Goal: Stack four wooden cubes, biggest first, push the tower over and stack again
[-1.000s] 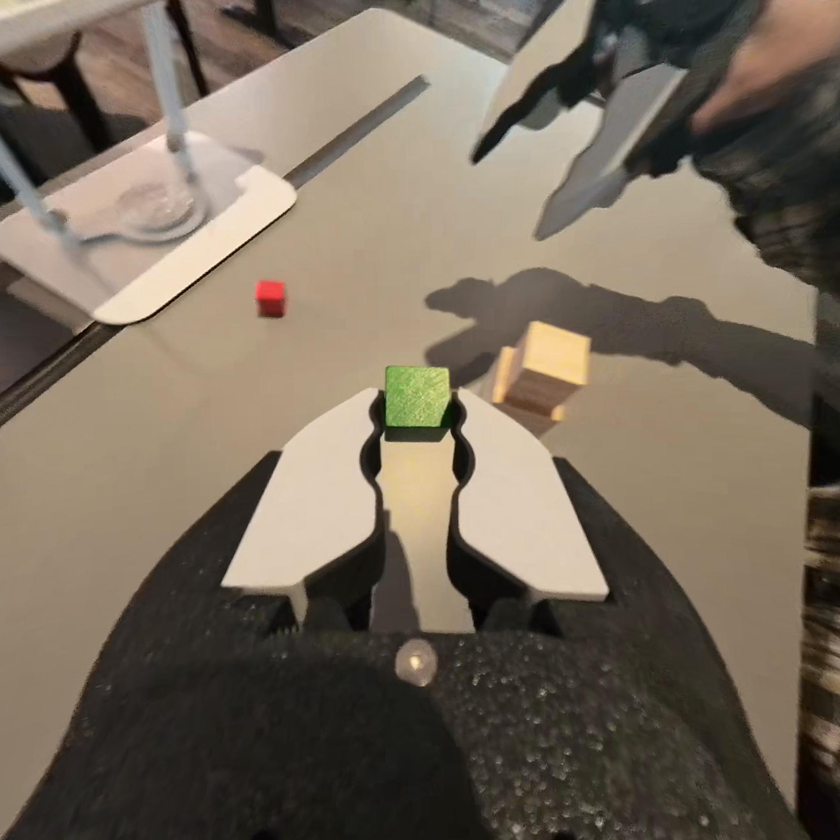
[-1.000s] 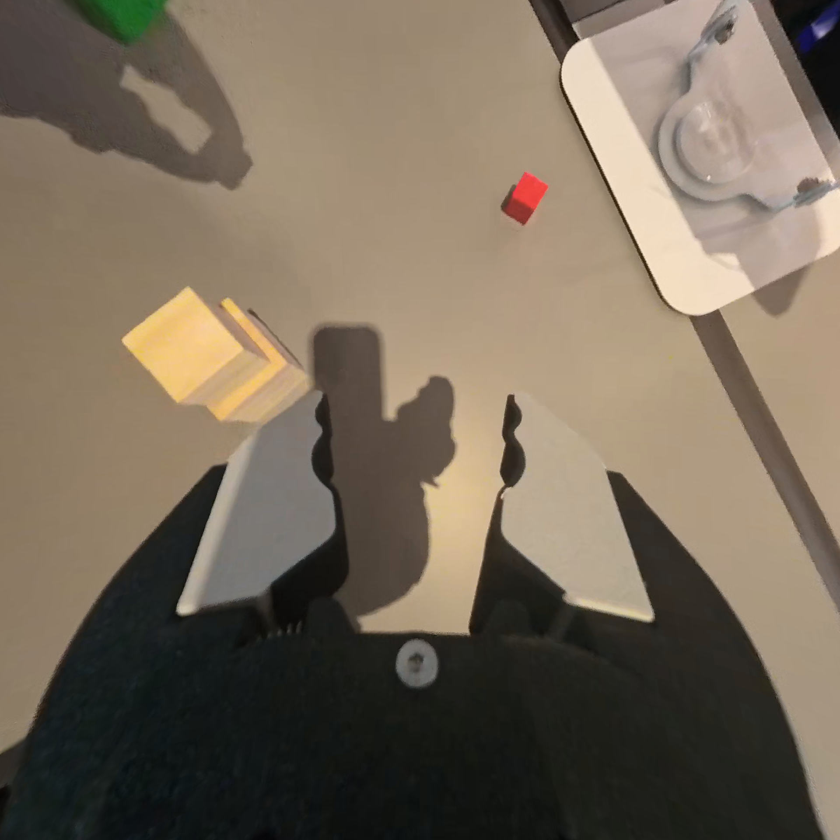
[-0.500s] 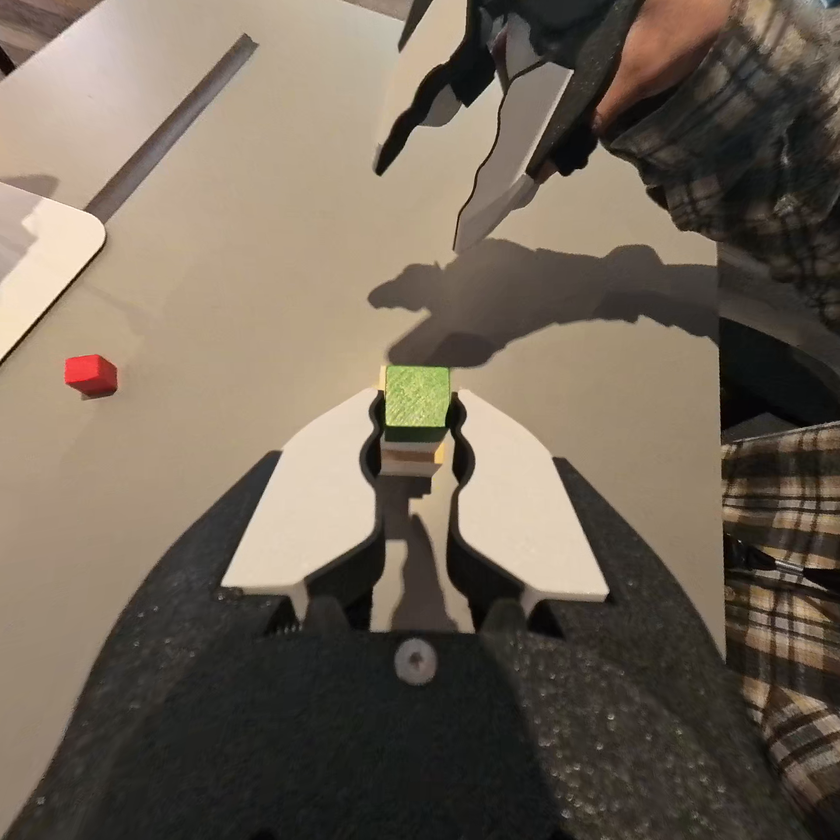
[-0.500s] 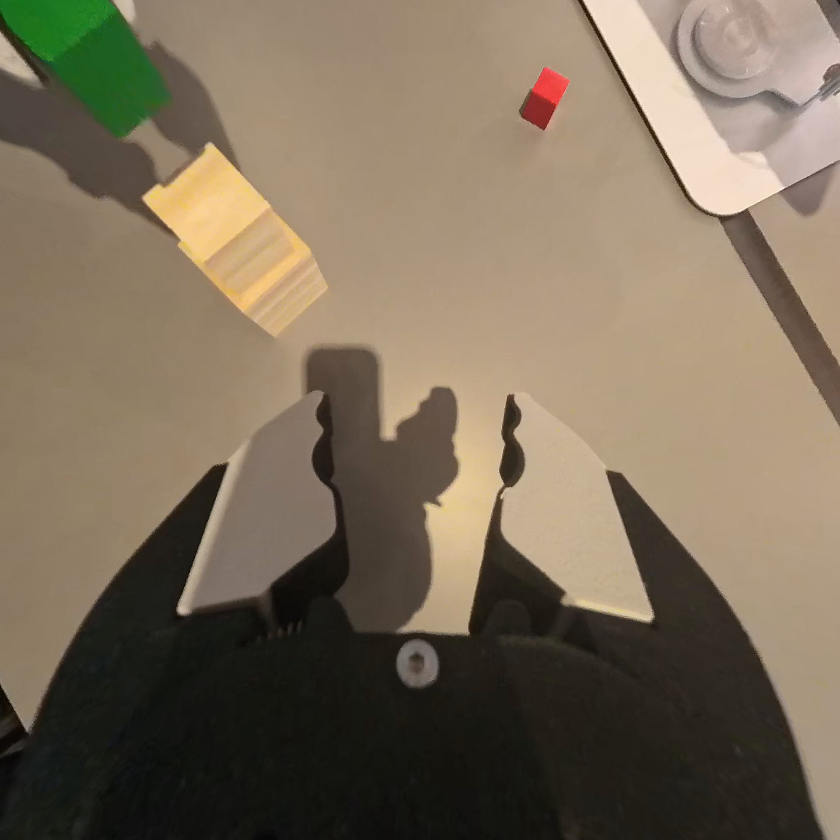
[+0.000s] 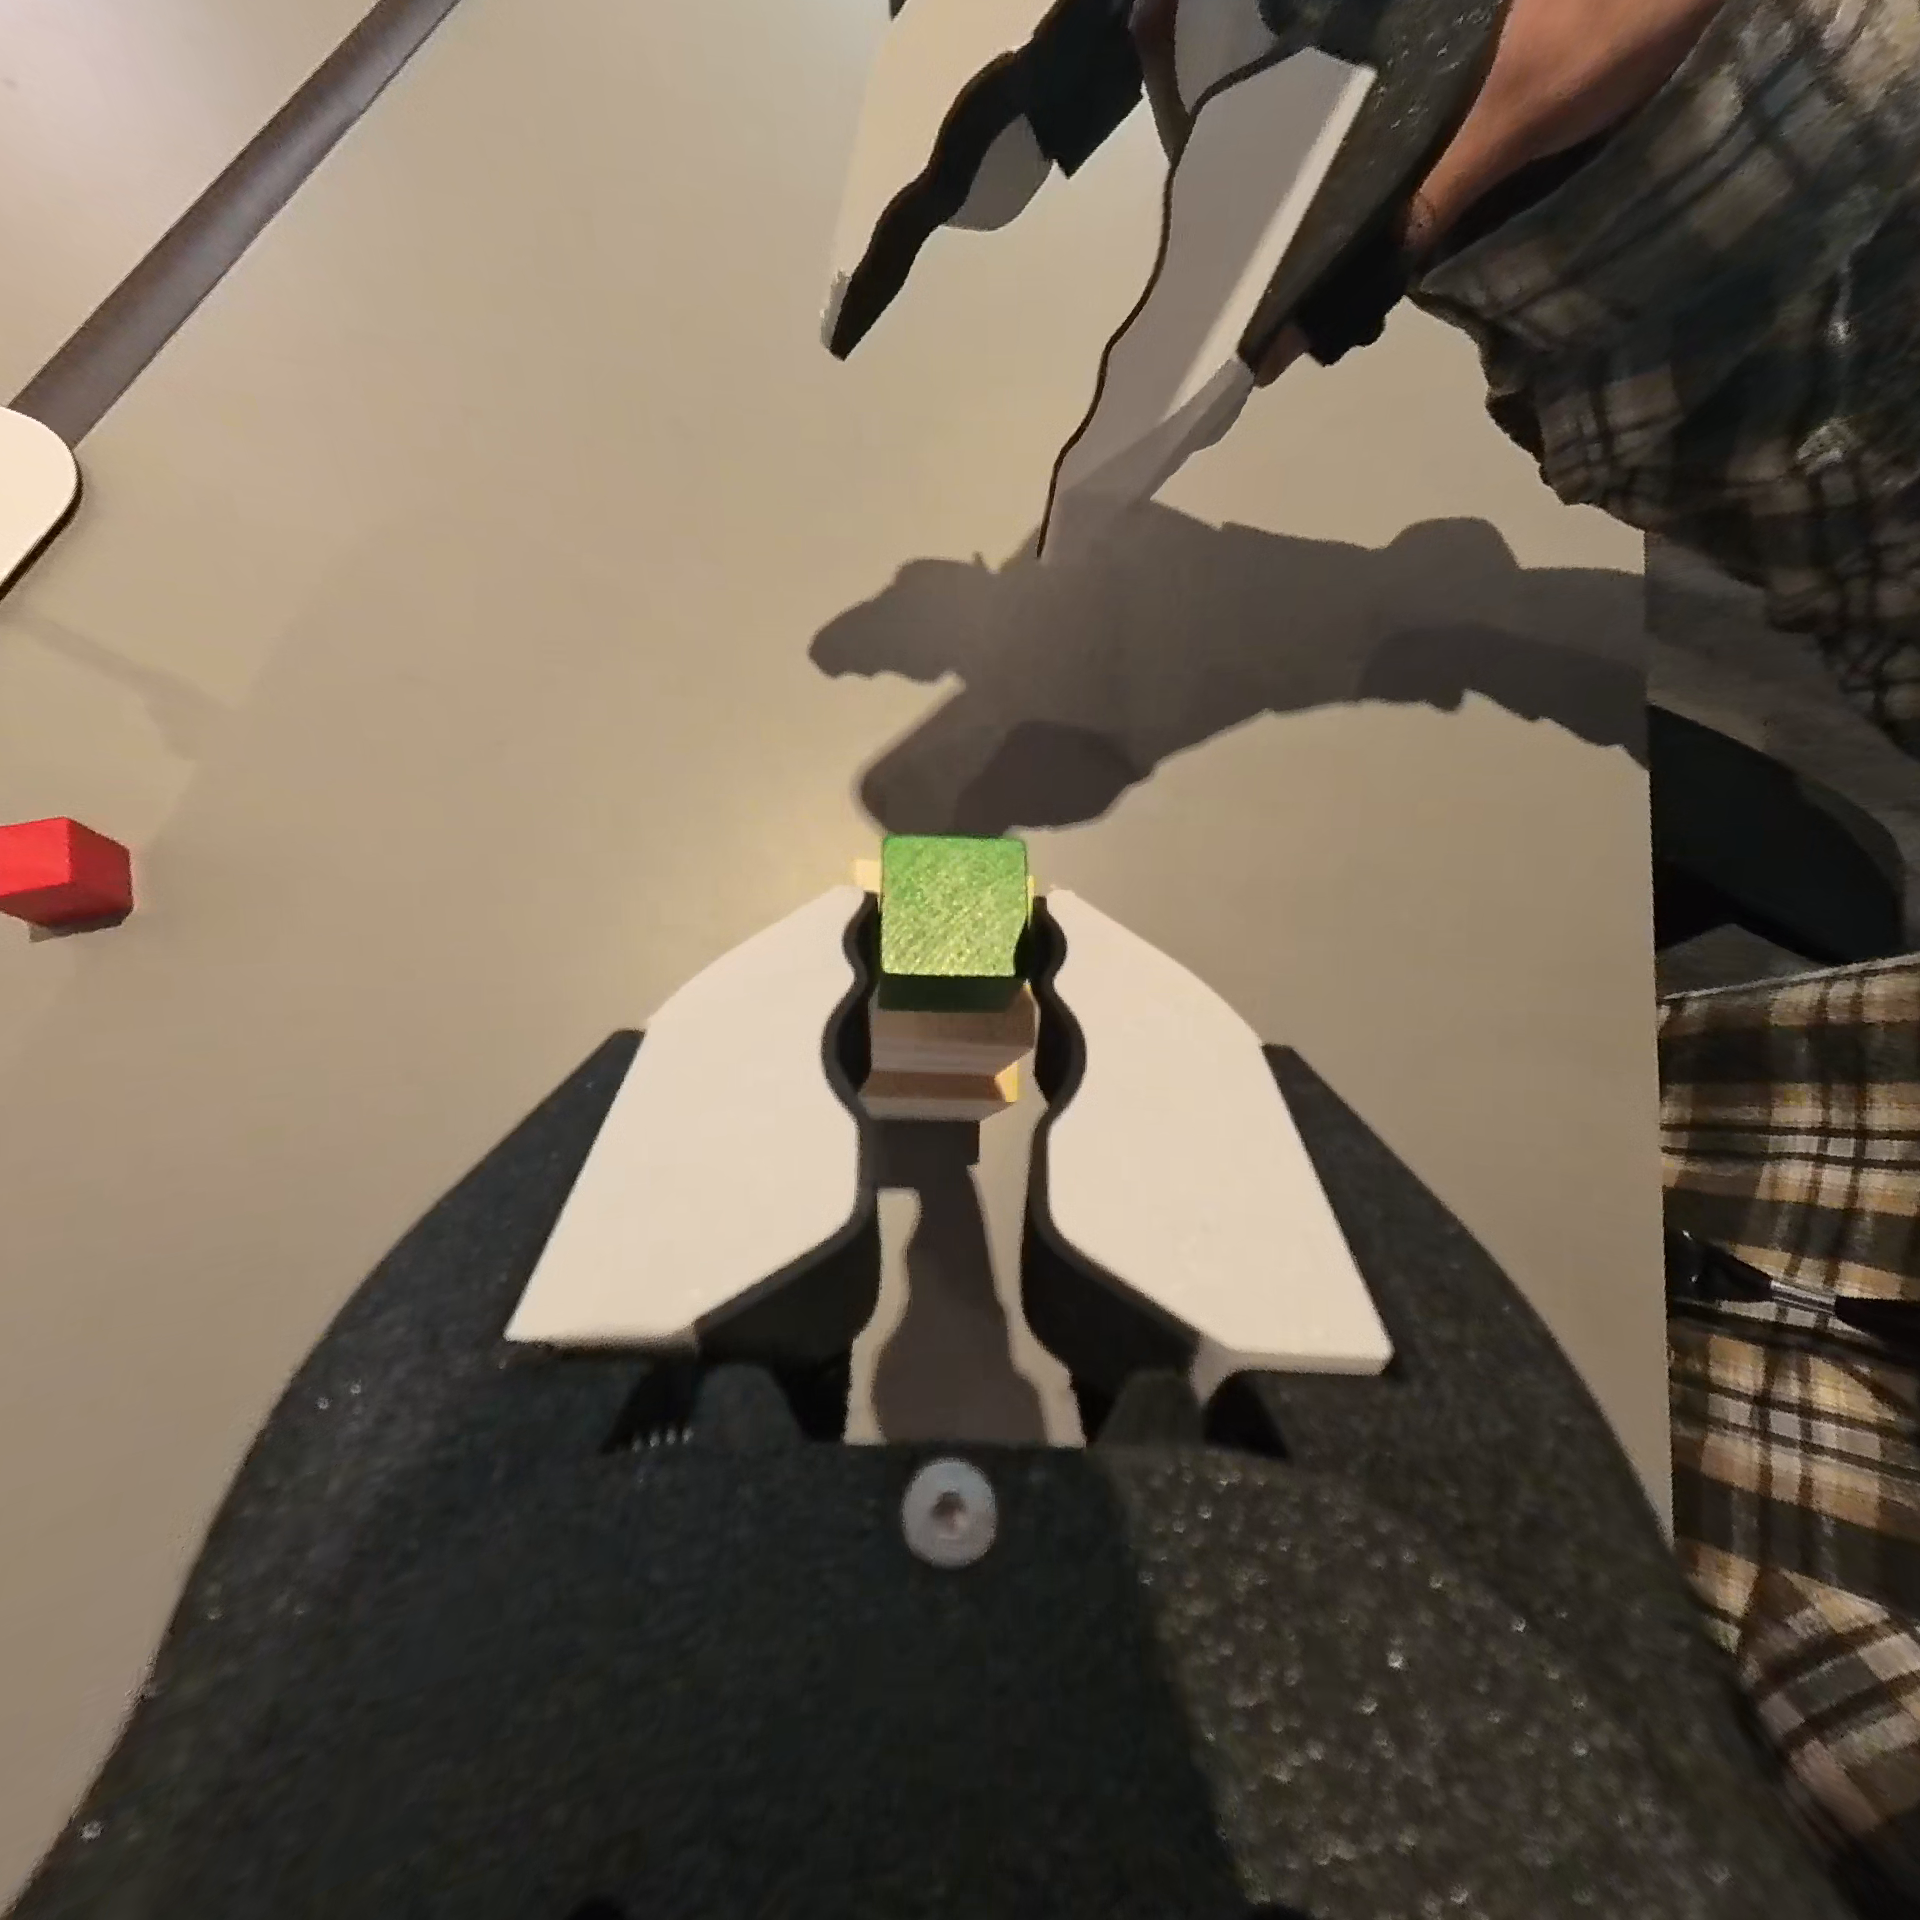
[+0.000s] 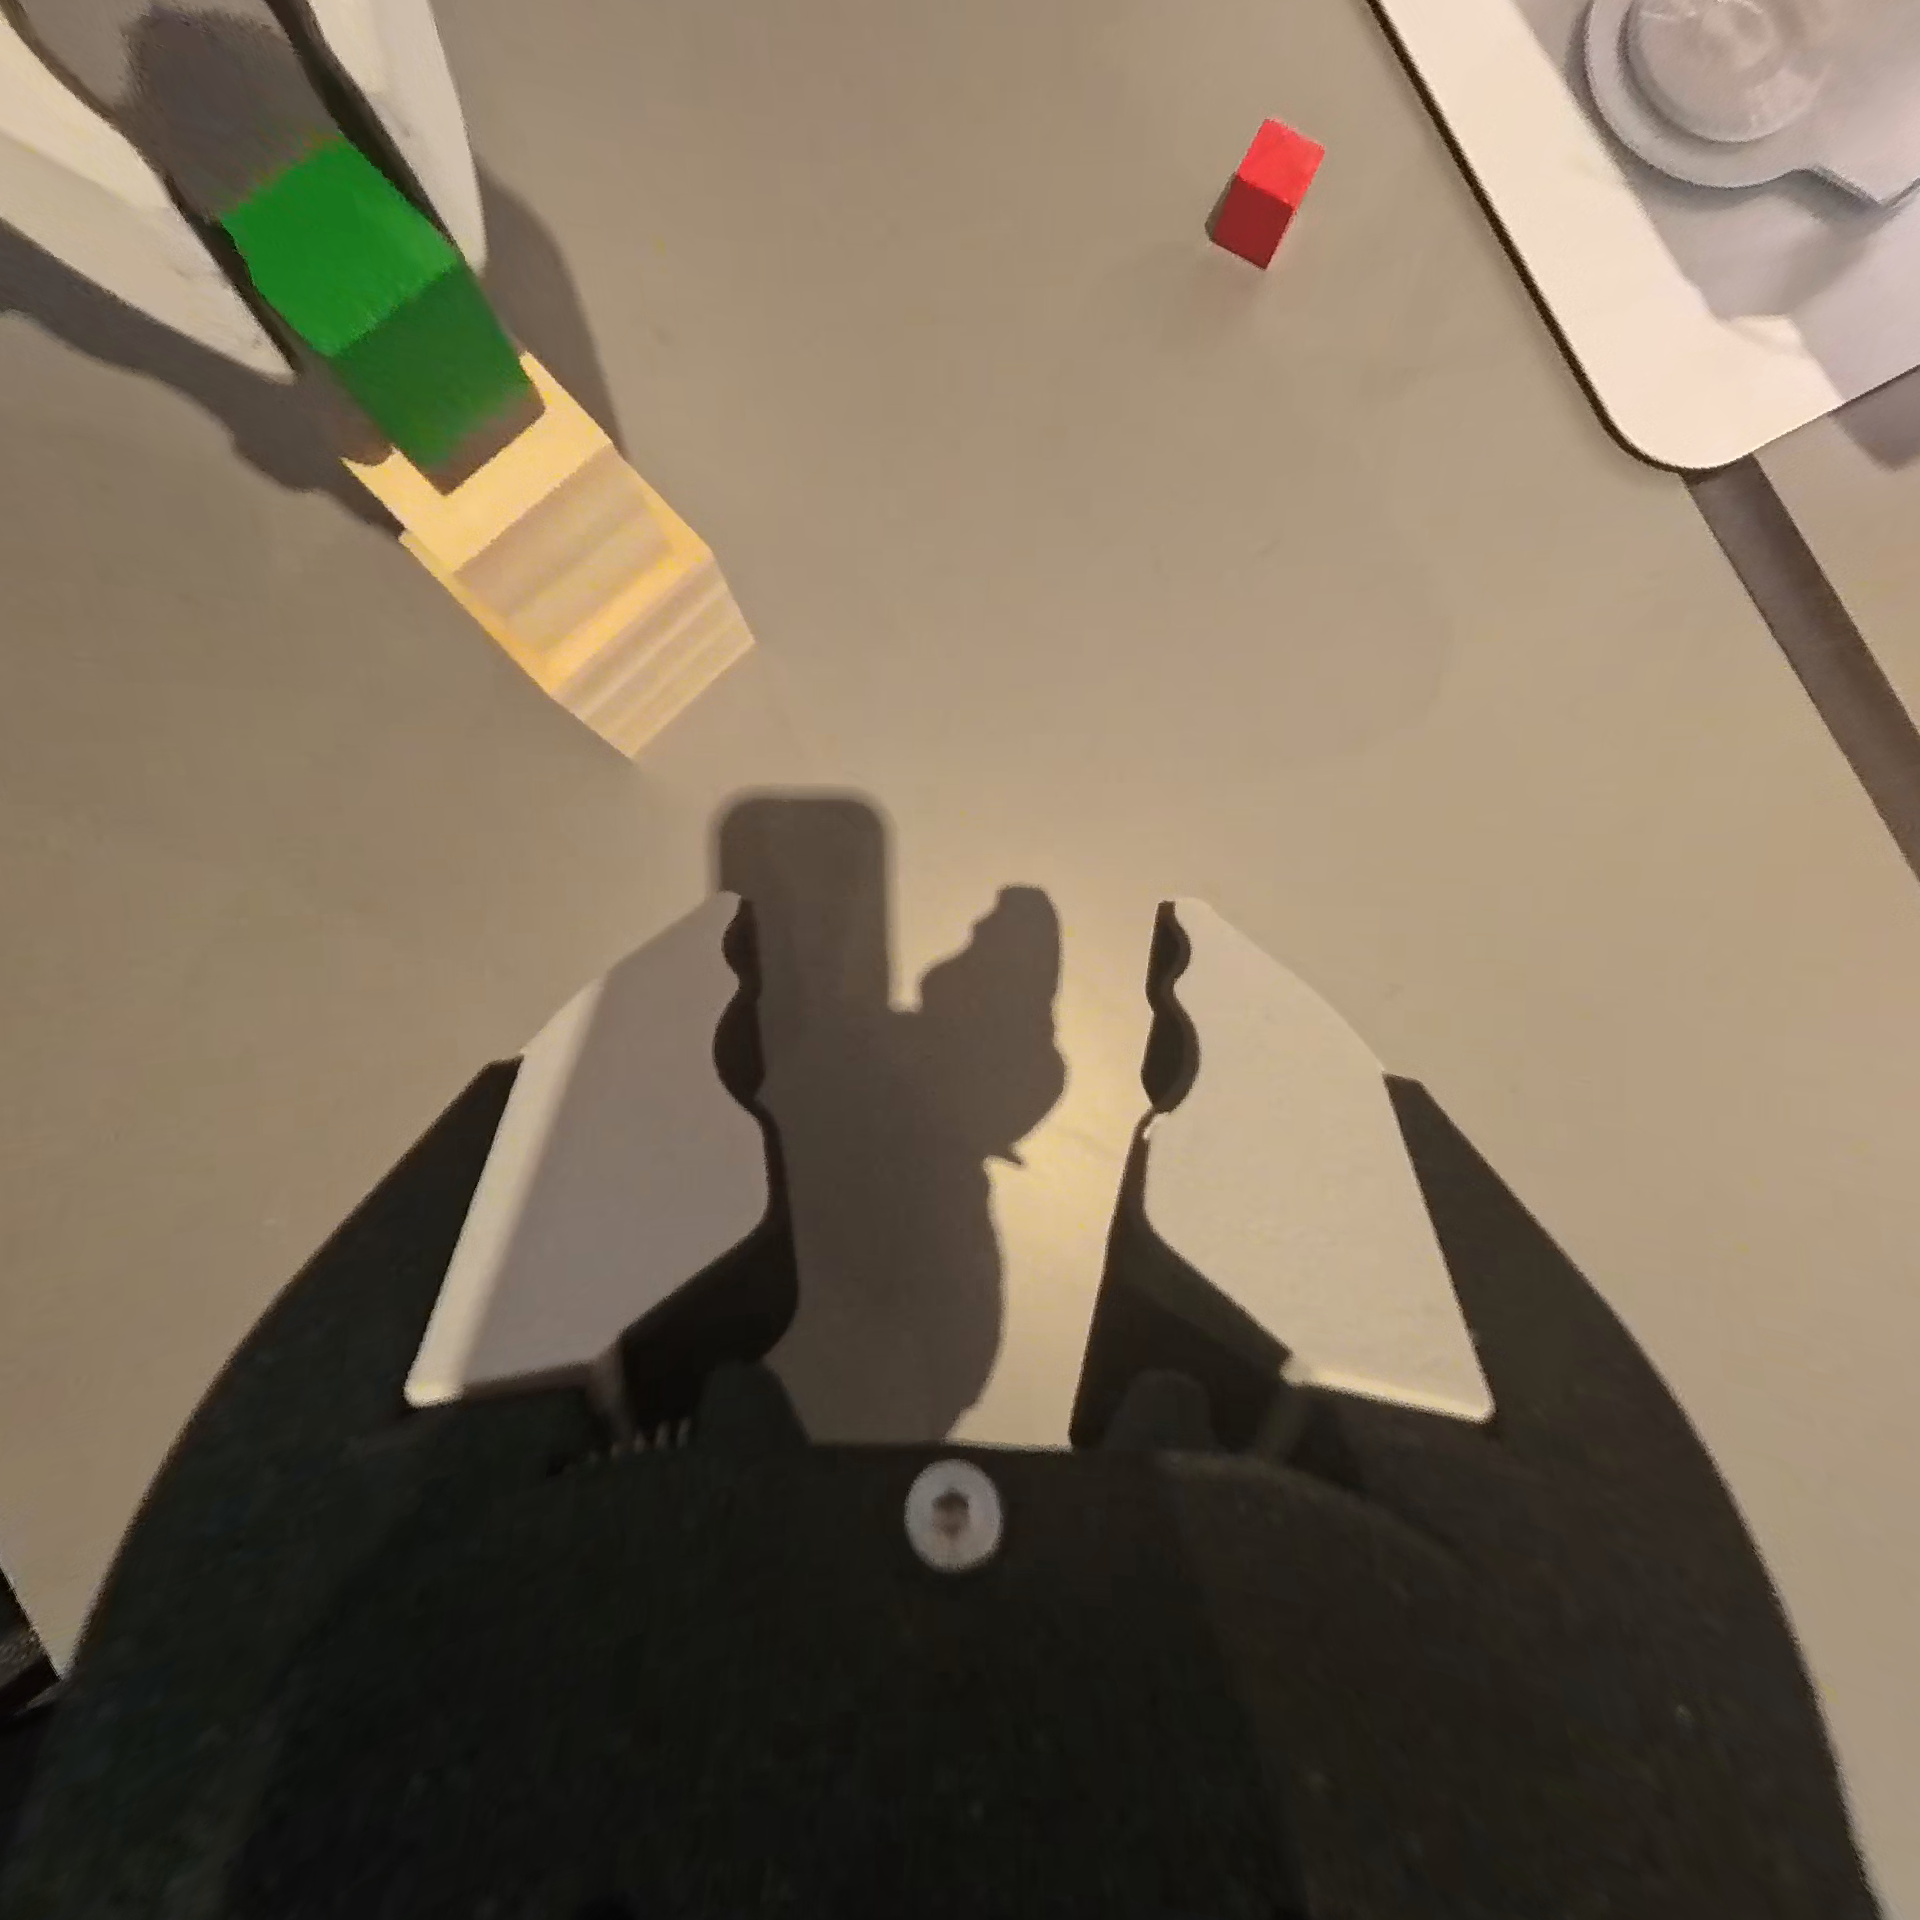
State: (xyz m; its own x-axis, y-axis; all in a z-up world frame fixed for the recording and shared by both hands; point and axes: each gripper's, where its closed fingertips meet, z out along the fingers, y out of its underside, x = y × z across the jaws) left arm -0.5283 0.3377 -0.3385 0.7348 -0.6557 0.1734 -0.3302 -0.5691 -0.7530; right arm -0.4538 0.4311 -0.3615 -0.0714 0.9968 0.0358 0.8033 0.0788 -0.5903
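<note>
My left gripper [image 5: 954,906] is shut on a green cube [image 5: 951,923] and holds it right over a stack of two plain wooden cubes [image 5: 951,1060]. In the right wrist view the green cube [image 6: 364,301] sits on or just above the upper plain cube [image 6: 540,520], which rests on the bigger plain cube [image 6: 634,644]; I cannot tell if they touch. A small red cube [image 5: 68,869] lies alone on the table, also in the right wrist view [image 6: 1265,193]. My right gripper [image 6: 948,914] is open and empty, hovering above the table near the stack, and shows in the left wrist view [image 5: 940,436].
A white board [image 6: 1621,301] with a clear round stand on it lies at the table's edge beyond the red cube. A dark groove [image 5: 229,177] runs across the grey table [image 5: 468,623]. A person's plaid sleeve [image 5: 1704,364] is at the right. The dark groove [image 5: 229,177] lies some 30 cm from my right tips, 40 cm from my left tips.
My left gripper has carried the green cube from beside the wooden stack to directly over it and lowered it. My right gripper stayed open and drew back above the table.
</note>
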